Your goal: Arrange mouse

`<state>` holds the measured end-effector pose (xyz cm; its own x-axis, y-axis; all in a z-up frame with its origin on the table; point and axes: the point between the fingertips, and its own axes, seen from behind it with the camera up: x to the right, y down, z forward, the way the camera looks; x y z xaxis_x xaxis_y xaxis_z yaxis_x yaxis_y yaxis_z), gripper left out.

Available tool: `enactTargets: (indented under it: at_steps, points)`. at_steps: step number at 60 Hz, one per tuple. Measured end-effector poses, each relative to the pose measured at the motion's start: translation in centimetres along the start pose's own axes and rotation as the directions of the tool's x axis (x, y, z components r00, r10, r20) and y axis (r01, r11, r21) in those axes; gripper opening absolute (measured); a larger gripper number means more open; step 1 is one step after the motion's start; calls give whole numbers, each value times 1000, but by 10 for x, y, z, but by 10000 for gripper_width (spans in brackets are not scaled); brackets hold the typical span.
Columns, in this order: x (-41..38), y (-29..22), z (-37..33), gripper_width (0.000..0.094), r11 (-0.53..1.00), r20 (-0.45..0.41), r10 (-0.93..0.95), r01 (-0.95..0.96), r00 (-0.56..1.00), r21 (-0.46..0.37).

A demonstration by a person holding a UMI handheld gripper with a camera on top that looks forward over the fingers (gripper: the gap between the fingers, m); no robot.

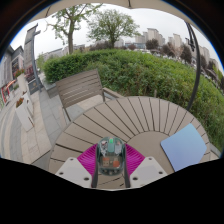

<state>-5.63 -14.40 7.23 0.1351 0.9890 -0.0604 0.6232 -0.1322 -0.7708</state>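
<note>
We see gripper (pixel 110 170) clamping small grey-teal computer mouse (pixel 110 155); carrying step; next, lower onto light blue mousepad (pixel 185 146), right on round slatted wooden bench (pixel 125 120).

The mouse (pixel 110 157) between the gripper (pixel 110 172) pads is partly hidden, its shape too small to tell.
</note>
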Motion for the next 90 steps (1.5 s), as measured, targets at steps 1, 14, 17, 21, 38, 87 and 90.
enactTargets:
  at_steps: [1, 14, 17, 21, 38, 87, 90]
  points:
    - [5, -11, -4, 370, 1000, 4, 7, -8, 1000, 5]
    - [150, -85, -52, 370, 995, -59, -14, 19, 998, 101]
    - [188, -85, -46, 370, 995, -101, -28, 37, 995, 91]
    - [238, -73, -34, 369, 996, -116, -33, 42, 993, 78]
    - [345, 38, 38, 389, 994, -81, -75, 68, 994, -87]
    - [276, 78, -237, 840, 977, -2, -86, 84, 996, -196]
    - [276, 79, -240, 837, 977, -2, -90, 88, 996, -193]
